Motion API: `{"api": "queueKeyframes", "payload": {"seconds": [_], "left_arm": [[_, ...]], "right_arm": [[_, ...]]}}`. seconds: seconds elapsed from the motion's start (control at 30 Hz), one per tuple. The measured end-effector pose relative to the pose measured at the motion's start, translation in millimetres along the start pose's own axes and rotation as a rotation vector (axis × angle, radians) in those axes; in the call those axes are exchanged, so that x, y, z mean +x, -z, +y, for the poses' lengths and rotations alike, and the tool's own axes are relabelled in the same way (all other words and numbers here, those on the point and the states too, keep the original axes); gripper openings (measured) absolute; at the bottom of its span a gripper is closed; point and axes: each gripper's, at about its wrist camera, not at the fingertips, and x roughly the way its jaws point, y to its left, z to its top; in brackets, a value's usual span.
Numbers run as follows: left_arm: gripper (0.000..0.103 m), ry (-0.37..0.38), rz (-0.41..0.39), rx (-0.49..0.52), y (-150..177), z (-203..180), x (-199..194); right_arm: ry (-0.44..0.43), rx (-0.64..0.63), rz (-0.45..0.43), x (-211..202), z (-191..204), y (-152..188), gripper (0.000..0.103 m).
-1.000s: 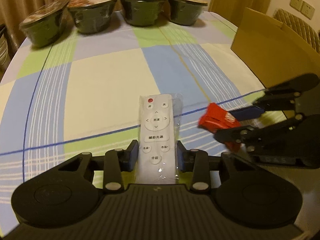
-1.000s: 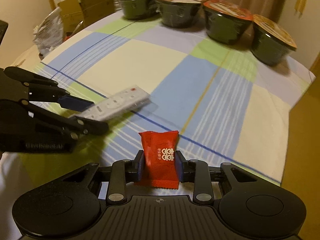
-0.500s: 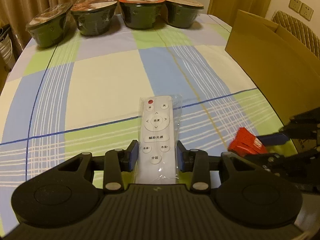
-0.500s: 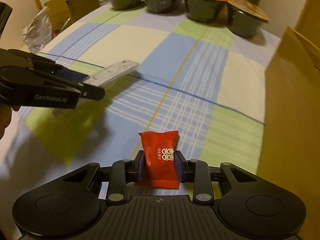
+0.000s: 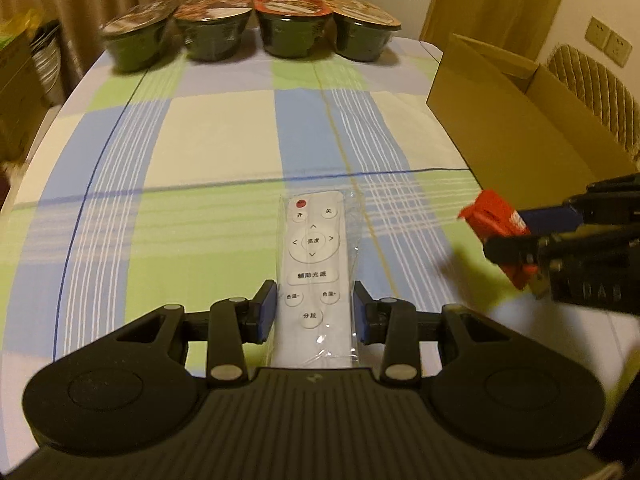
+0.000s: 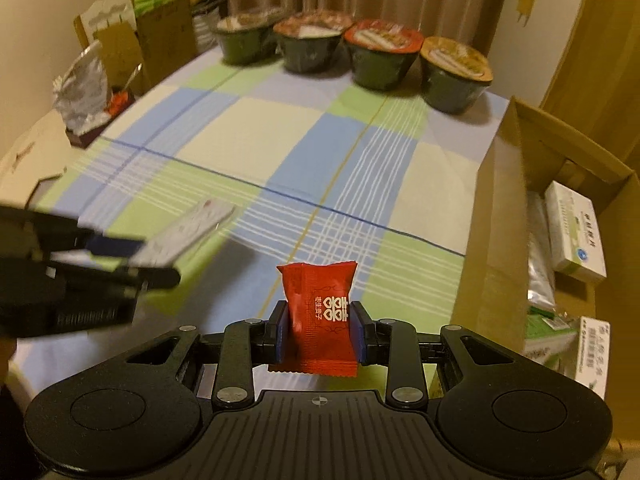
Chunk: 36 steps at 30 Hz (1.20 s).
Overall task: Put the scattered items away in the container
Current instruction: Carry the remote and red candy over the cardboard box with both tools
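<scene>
A white remote control [image 5: 314,264] in a clear plastic sleeve is held above the checked tablecloth, with my left gripper [image 5: 315,312] shut on its lower half. It also shows blurred at the left in the right wrist view as the remote control [image 6: 188,234]. A red candy packet [image 6: 320,312] stands upright between the pads of my right gripper [image 6: 320,338], which is shut on it. In the left wrist view the red candy packet [image 5: 498,226] hangs at the right, close to the cardboard box [image 5: 516,120]. The open cardboard box [image 6: 500,240] holds several small cartons and packets.
Several dark instant-noodle bowls [image 5: 288,28] line the far edge of the table [image 5: 216,152]. Off the table's left side stand paper bags and boxes [image 6: 136,40] and a crumpled foil packet [image 6: 82,88]. A chair back [image 5: 592,88] rises behind the box.
Both grippers have risen and tilted, so more of the table shows. The right gripper with the candy has swung toward the box, whose inside now shows.
</scene>
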Motion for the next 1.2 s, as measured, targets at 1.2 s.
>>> {"api": "queueKeyframes", "payload": {"seconds": [1.2], "left_arm": [[0.033, -0.010, -0.092, 0.118, -8, -118, -123]], "right_arm": [[0.076, 0.253, -0.218, -164, -72, 51, 0.034]]}}
